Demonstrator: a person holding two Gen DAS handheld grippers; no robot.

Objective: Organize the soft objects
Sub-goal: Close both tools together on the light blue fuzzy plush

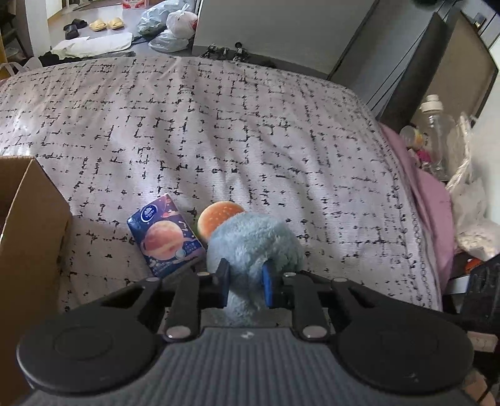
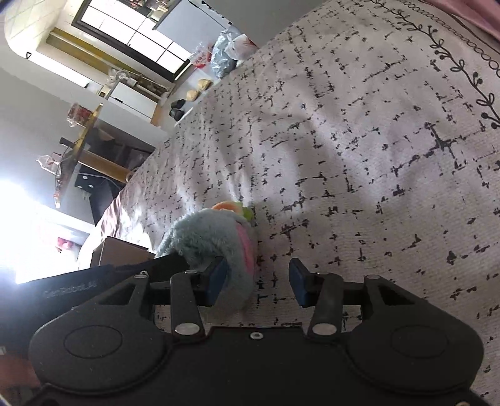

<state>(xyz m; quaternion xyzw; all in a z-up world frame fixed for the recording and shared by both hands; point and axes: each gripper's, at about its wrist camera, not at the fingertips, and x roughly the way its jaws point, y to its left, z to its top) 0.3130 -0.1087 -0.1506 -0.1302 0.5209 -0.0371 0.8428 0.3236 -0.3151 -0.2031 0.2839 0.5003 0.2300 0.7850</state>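
Note:
A grey-blue plush toy (image 1: 253,240) lies on the patterned bedspread (image 1: 218,125), and my left gripper (image 1: 245,268) is shut on its near end, the blue pads sunk into the fur. Behind the plush sits a small burger toy (image 1: 218,218), and to its left a dark blue tissue pack (image 1: 165,237). In the right wrist view the same plush (image 2: 206,237), with a pink patch, lies against the left finger of my right gripper (image 2: 257,268). That gripper is open over bare bedspread. The burger toy (image 2: 231,207) peeks out beyond the plush.
An open cardboard box (image 1: 28,225) stands on the bed at the left, also seen as the cardboard box (image 2: 122,253). A clear bottle (image 1: 437,125) and plastic bags crowd the bed's right edge. Slippers (image 1: 106,23) and bags lie on the floor beyond.

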